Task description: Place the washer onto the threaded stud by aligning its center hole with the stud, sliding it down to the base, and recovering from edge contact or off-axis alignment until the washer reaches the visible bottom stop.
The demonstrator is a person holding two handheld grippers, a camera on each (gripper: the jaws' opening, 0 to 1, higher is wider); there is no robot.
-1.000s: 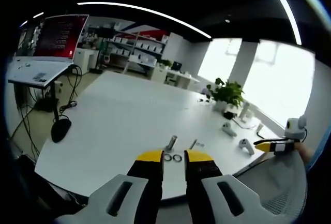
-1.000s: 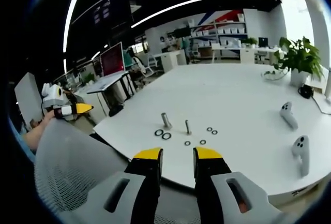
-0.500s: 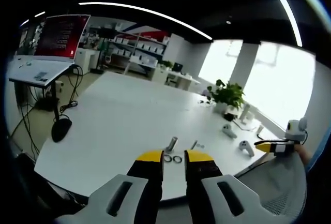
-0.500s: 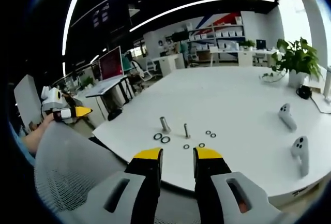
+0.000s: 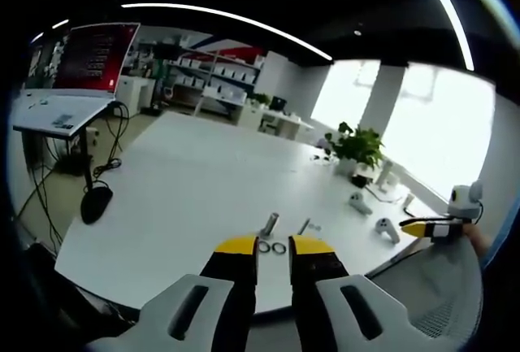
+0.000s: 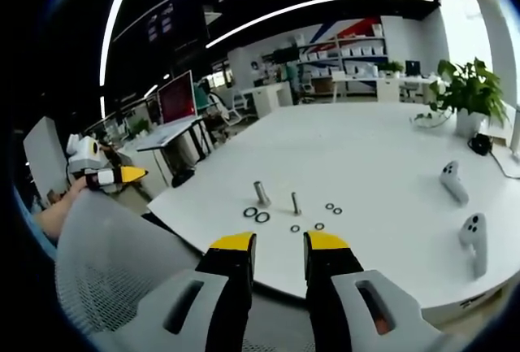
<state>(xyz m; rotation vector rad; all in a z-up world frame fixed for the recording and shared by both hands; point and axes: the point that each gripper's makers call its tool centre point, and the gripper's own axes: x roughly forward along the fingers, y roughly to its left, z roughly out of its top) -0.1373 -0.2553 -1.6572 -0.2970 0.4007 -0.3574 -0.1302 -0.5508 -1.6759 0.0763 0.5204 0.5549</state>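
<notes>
**Q:** Both grippers, how do they stand?

**A:** In the right gripper view, the right gripper (image 6: 279, 242), white with yellow-tipped jaws, has its jaws parted by a narrow gap and holds nothing. In the left gripper view, the left gripper (image 5: 274, 245) is likewise slightly parted and empty. Each hovers off the near edge of the big white table (image 6: 382, 149), touching nothing. The left gripper also shows at the far left of the right gripper view, held in a person's hand (image 6: 69, 193).

**Q:** How many parts lie on the table?

**A:** Two upright metal pieces: a thick grey stud (image 6: 261, 192) and, to its right, a thinner threaded stud (image 6: 295, 202). Two large dark ring washers (image 6: 256, 215) lie touching, just before the thick stud. Four small washers (image 6: 319, 226) lie around the thin stud's base, two nearer and two farther right. Two white handheld controllers (image 6: 452, 180) lie well apart to the right.

**Q:** Where are the washers relative to the right gripper?

**A:** Ahead of the jaws, on the tabletop, apart from them.
</notes>
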